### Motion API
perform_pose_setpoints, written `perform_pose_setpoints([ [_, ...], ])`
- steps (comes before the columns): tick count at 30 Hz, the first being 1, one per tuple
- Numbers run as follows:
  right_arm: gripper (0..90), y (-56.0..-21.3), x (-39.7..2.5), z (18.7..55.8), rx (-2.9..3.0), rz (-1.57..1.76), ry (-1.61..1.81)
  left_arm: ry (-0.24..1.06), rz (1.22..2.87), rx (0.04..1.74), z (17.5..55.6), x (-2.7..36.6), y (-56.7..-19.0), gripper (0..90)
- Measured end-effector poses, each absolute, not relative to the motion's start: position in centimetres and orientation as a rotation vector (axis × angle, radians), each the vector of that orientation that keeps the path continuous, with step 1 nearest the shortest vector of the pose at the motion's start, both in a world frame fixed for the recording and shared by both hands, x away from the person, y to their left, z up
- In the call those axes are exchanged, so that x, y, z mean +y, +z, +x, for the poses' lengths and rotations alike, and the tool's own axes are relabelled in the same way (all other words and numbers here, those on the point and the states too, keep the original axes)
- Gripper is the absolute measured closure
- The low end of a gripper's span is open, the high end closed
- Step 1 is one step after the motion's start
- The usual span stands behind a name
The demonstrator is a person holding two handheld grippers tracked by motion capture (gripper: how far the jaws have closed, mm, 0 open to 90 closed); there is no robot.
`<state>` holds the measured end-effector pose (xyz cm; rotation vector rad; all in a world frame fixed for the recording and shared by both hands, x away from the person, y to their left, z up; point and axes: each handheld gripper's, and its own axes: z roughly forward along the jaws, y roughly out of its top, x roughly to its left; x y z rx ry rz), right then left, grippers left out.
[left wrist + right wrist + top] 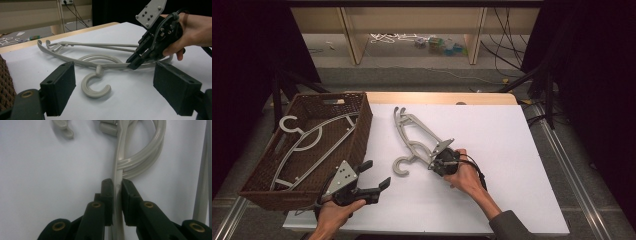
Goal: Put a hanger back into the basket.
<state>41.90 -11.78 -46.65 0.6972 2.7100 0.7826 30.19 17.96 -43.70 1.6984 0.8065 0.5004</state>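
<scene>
- Dark room, wooden shelving and loose cables at the back; white counter (512,150) in front.
- Grey hanger (414,142) flat on the counter, mid-surface, hook (93,86) toward the near edge.
- Right tongs (432,162) clamped on one arm of the hanger, jaws pressed to both sides of the thin bar, close by the curved loop.
- Right hand (464,175) wrapped around the handle.
- Left tongs (374,175) spread wide, empty, above the counter near the front left corner, pointed at the hook.
- Brown wicker basket (362,132) at the left edge, just beside the left tongs.
- Second hanger (307,142) lying inside the basket.
</scene>
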Motion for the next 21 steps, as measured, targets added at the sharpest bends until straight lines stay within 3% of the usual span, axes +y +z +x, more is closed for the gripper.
perform_pose_setpoints([
  [21, 82.1, -45.79, -11.41, 41.69, 2.706, 0.679, 0.72, 0.487, 1.705, 0.789, 30.22, 17.79, -43.8, 18.0],
])
